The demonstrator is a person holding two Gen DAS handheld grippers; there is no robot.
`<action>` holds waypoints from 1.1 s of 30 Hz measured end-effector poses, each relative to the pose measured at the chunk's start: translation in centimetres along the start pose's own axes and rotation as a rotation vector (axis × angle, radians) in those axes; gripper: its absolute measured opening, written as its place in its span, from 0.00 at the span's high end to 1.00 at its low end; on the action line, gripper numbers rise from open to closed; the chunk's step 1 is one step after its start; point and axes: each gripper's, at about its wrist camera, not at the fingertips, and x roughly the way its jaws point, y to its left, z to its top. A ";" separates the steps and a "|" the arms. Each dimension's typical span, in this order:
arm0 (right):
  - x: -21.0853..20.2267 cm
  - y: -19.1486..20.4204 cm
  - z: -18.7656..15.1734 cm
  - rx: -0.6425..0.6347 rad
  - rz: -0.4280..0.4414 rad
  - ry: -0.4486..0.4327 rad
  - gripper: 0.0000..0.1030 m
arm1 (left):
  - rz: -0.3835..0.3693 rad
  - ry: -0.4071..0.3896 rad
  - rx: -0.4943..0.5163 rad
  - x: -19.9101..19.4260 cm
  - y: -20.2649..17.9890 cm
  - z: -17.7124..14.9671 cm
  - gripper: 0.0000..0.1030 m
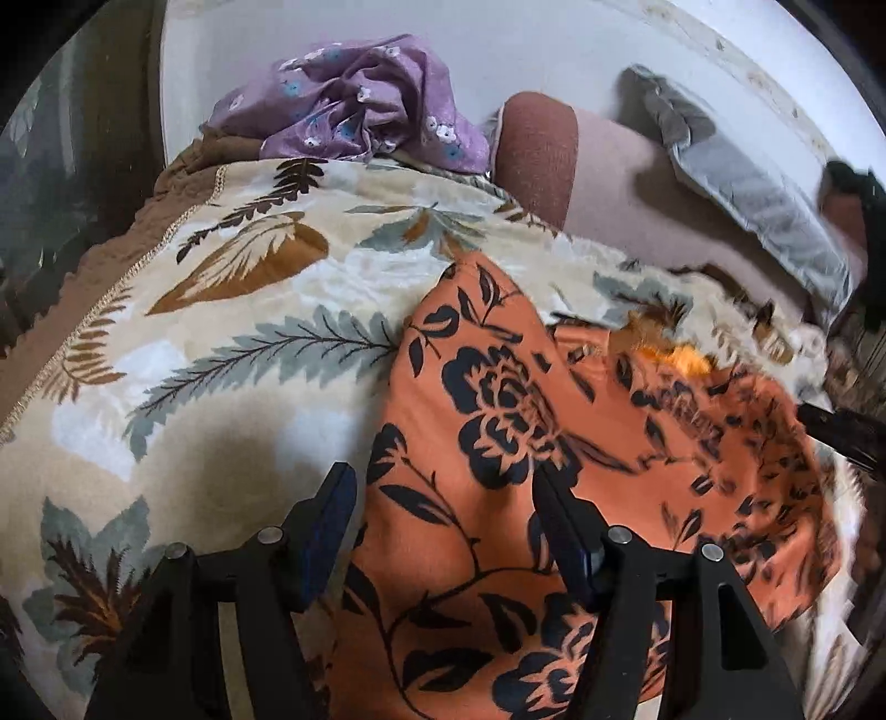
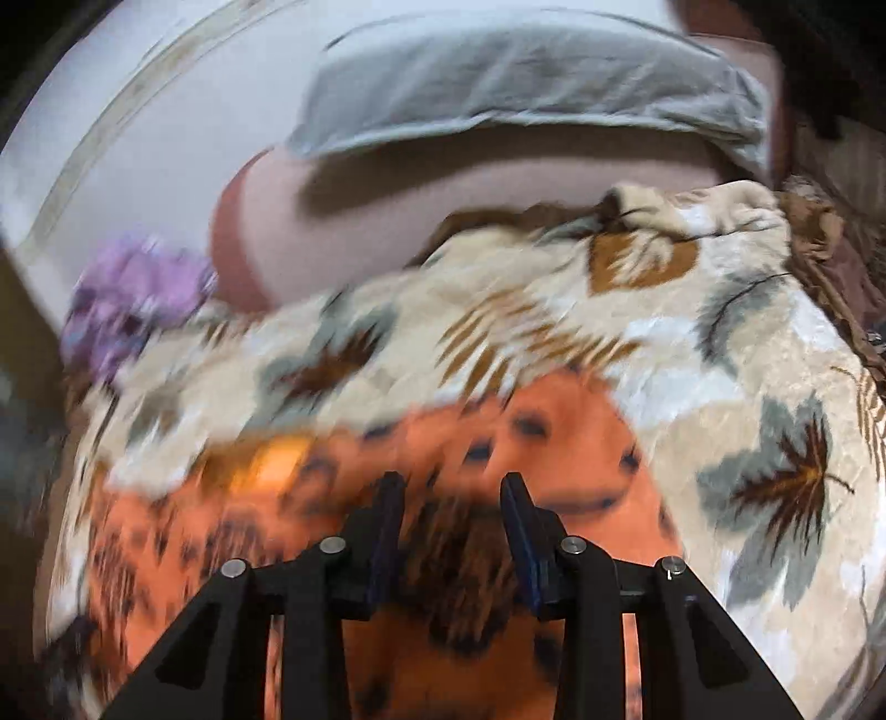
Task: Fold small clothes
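Since the orange floral garment (image 1: 531, 421) is spread flat on the leaf-print blanket (image 1: 232, 310) for folding, the left gripper (image 1: 443, 493) and right gripper (image 2: 451, 493) both hover open, empty.

A bedroom – leaf-print blanket (image 1: 232, 310), grey pillow (image 1: 758, 205), white wall (image 1: 554, 44)

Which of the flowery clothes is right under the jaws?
The orange garment with black flowers, spread on the leaf-print blanket beneath both pairs of jaws. The purple flowery one lies crumpled farther off, by the wall.

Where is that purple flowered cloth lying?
The purple flowered cloth lies crumpled at the far end of the leaf-print blanket, left of the pink pillow.
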 end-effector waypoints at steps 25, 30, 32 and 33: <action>-1.3 3.7 -0.1 -0.109 -0.001 -0.019 0.59 | 0.045 -0.103 0.072 -1.7 -1.9 -0.8 0.33; 6.5 4.0 1.6 -0.073 -0.103 0.135 0.57 | 0.052 -0.041 0.127 0.1 -3.2 -1.5 0.33; 7.9 3.0 1.4 -0.041 -0.092 0.149 0.57 | 0.076 -0.007 0.137 1.1 -3.2 -1.8 0.33; 7.7 2.9 1.4 -0.031 -0.081 0.129 0.57 | 0.086 -0.007 0.141 1.3 -3.2 -1.9 0.33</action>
